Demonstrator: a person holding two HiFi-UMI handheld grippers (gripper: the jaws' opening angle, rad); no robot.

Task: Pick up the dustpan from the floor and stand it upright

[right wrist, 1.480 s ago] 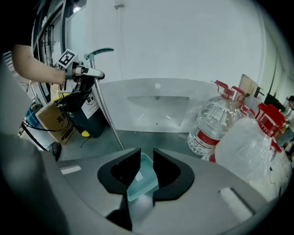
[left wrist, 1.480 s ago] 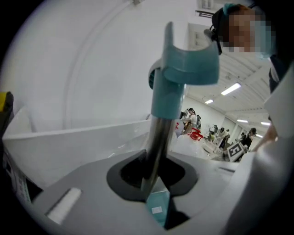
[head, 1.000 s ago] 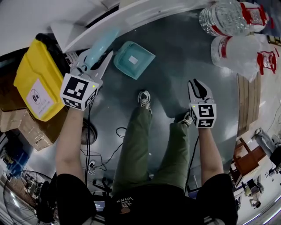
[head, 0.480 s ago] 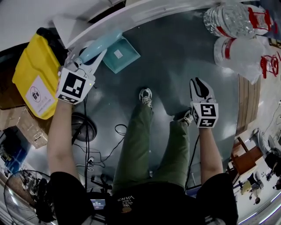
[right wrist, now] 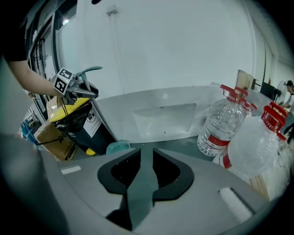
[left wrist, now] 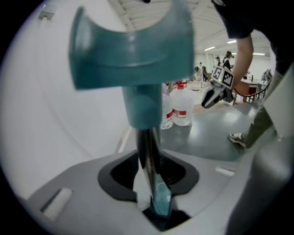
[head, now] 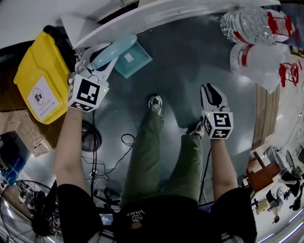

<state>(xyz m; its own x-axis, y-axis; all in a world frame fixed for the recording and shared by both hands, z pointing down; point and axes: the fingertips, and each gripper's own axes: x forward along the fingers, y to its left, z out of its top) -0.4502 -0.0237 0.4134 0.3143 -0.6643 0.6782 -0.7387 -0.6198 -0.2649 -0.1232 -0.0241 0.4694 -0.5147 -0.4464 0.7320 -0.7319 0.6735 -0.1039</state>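
The teal dustpan [head: 132,59] lies with its pan low on the dark floor beside the white wall base, and its handle [head: 113,49] slants up to the left. My left gripper [head: 100,56] clamps that handle; its jaws are easing open, with the handle still pinched between them. In the left gripper view the handle's broad end [left wrist: 133,55] looms above the left gripper [left wrist: 149,137]. My right gripper [head: 211,88] hangs over the floor by the person's right foot, fingers together and empty. From the right gripper [right wrist: 147,149] the pan [right wrist: 118,147] shows far off.
A yellow bin [head: 40,78] stands just left of the dustpan, cardboard boxes [head: 28,137] below it. Large water bottles [head: 247,19] crowd the top right. The white wall base [head: 156,14] runs along the top. Cables [head: 126,140] and the person's shoes [head: 156,104] lie on the floor.
My left gripper has carried the dustpan leftward toward the wall and the yellow bin, rolling it so the pan sits nearer the wall. The right gripper has barely shifted.
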